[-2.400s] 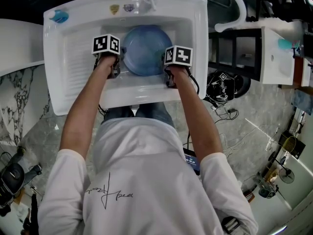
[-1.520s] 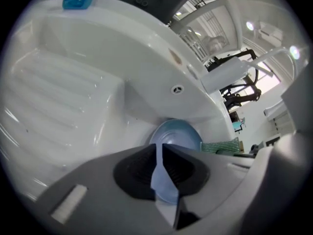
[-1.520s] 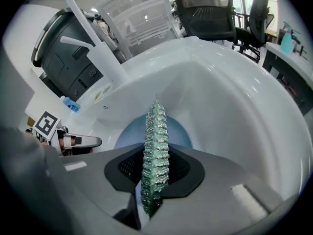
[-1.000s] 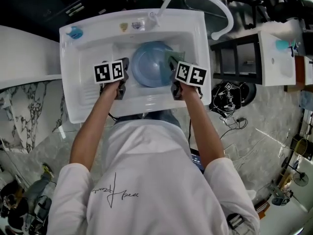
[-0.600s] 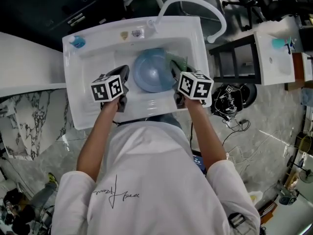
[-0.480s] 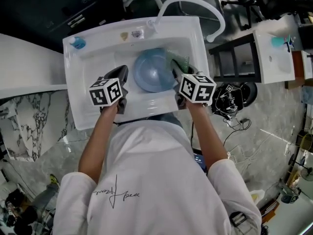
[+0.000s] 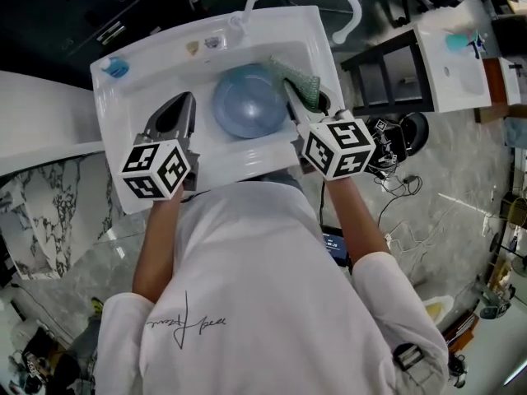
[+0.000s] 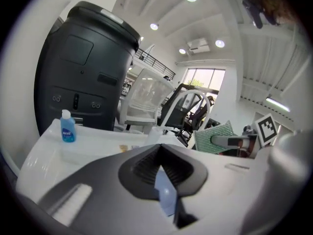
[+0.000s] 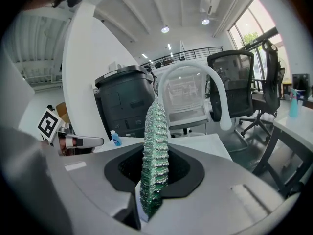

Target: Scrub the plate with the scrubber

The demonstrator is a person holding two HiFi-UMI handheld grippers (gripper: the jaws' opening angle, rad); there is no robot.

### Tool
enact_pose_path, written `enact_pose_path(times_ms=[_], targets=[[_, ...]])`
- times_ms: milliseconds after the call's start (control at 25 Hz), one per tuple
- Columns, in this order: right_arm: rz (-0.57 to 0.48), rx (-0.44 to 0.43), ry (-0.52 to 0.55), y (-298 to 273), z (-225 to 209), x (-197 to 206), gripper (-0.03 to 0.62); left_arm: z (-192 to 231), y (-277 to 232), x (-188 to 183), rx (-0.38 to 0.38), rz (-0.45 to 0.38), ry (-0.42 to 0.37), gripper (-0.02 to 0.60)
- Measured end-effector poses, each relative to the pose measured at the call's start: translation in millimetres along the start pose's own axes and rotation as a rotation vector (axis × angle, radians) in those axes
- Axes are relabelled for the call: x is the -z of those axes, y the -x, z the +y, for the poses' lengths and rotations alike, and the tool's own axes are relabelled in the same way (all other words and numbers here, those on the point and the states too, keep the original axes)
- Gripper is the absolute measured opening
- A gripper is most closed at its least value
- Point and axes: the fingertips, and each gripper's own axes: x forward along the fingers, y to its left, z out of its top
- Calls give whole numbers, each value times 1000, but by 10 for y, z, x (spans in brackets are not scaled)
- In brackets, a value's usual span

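**Green scrubber (image 7: 303,85) raised above the plate (image 7: 249,103)**

Your right tongs (image 7: 293,105) stay clamped on the scrubber, now higher than a second ago. Your left tongs (image 7: 183,105) are pressed together and empty, and they have risen too. Beyond both, the blue plate lies unmoved in the white sink (image 7: 132,72).

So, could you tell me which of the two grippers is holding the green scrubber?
The right gripper, its jaws clamped on the green scrubber; the left gripper is shut on nothing.
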Motion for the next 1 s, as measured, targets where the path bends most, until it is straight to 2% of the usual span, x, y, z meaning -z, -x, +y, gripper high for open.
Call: enact_pose_path(times_ms=[280,480,680,1000], targets=[[-114,-19,70,383,221,-279,61,-228,369,-403,-9,-132,-103,54],[-164,-20,96,566,318,-380,60,-360,566,-570,-10,-189,-166,54],[-187,-20,106,641,365,-419,60,-406,675,-593,-15,-203,-196,54],[-188,-31,116,641,437,-444,60,-397,691,-577,-33,-179,-219,54]])
